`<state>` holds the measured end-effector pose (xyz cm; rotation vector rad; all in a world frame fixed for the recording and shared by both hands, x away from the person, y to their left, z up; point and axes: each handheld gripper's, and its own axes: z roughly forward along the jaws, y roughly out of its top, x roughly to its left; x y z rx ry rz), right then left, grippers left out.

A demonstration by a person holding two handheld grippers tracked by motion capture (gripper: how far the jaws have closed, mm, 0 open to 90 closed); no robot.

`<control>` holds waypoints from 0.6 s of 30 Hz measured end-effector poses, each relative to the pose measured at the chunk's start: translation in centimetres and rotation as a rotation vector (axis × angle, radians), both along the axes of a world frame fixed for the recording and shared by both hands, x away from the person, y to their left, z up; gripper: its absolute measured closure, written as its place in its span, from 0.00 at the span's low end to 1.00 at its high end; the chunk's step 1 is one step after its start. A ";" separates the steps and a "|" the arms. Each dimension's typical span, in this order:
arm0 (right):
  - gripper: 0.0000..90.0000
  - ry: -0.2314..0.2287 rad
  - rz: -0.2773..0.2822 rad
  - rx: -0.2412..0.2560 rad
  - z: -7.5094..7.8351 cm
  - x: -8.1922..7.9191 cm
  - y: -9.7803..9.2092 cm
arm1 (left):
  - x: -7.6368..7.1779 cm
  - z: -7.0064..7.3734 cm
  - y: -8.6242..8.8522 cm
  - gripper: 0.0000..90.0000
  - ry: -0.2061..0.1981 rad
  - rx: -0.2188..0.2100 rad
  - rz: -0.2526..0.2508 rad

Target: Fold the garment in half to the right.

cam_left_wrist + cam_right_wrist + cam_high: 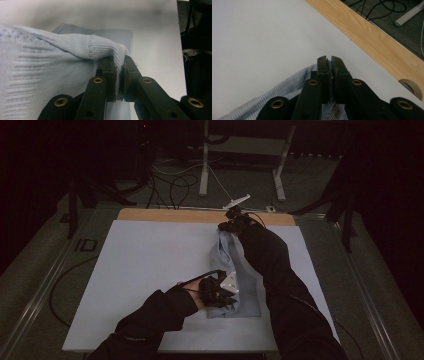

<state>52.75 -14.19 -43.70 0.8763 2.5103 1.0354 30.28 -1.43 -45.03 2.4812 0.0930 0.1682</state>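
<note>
Blue knit cloth (235, 275) on white mat (145, 265), wooden table edge (165, 215) beyond

A white board (145, 270) covers most of the table. Just beyond its far edge runs a bare wooden strip (170, 215). A tape roll (412, 87) sits on that strip. Farther past the board, cables (175, 182) lie on the floor beside a white desk frame (205, 165).
</note>
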 end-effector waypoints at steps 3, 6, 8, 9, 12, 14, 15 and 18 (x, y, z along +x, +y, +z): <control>0.96 0.002 0.008 0.016 0.0 0.1 -0.3 | 0.1 -0.2 -0.7 0.94 0.001 0.005 -0.002; 0.96 0.015 0.008 0.033 -0.1 0.2 -0.7 | 0.3 -0.4 -1.4 0.94 0.002 0.014 -0.006; 0.96 0.016 0.009 0.030 -0.2 0.3 -0.9 | 0.4 -0.6 -2.0 0.94 0.006 0.011 0.003; 0.96 0.019 0.007 0.033 -0.3 0.3 -1.0 | 0.5 -0.7 -2.2 0.94 0.007 0.018 0.003; 0.96 0.029 -0.004 0.033 -0.6 0.4 -1.3 | 0.7 -1.1 -3.1 0.94 0.007 0.023 -0.003; 0.96 0.030 0.000 0.034 -0.7 0.5 -1.6 | 0.8 -1.3 -3.7 0.93 0.008 0.030 -0.015; 0.96 0.034 -0.002 0.042 -0.8 0.6 -1.7 | 0.8 -1.4 -4.0 0.93 0.012 0.031 -0.020; 0.96 0.040 0.003 0.048 -1.0 0.6 -2.0 | 0.8 -1.7 -4.5 0.93 0.014 0.040 -0.036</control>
